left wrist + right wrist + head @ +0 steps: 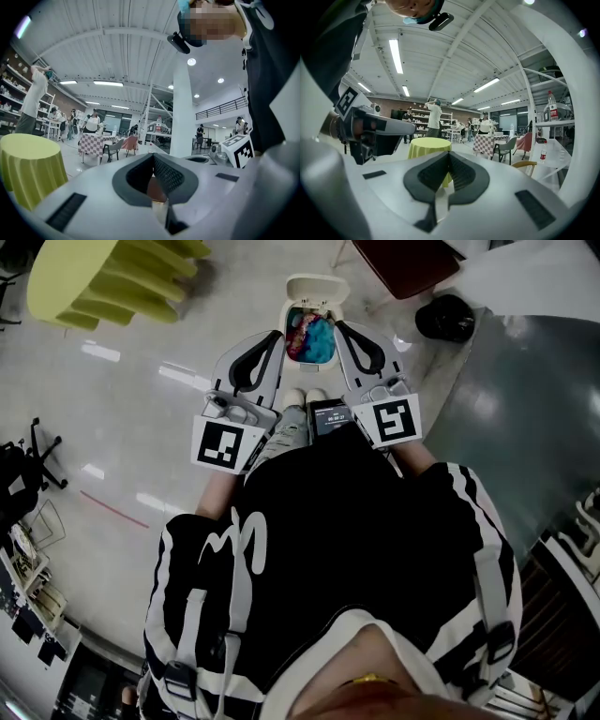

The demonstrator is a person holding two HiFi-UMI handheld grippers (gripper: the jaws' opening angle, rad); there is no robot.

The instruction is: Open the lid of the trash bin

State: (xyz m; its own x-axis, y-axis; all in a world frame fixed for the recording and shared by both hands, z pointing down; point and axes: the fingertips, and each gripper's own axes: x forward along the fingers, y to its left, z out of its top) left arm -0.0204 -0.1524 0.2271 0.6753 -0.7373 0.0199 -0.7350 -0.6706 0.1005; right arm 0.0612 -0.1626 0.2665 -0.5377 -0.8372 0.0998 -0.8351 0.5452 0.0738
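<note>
Saw trash bin (290, 307) at top centre of head view, lid (317, 285) raised behind it, coloured rubbish inside. Held left claw (277, 336) and right claw (339, 326) fully closed, empty, flanking the bin.

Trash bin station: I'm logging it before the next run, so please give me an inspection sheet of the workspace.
Surface: glossy pale floor.
Job's things: trash bin ahead of the feet, lid raised, blue and pink waste showing.
Clutter: black round object to the right.
Grippers: left gripper and right gripper both shut, empty, flanking the bin.
Cables: nothing seen.
Surroundings: yellow-green table; people in the hall.
</note>
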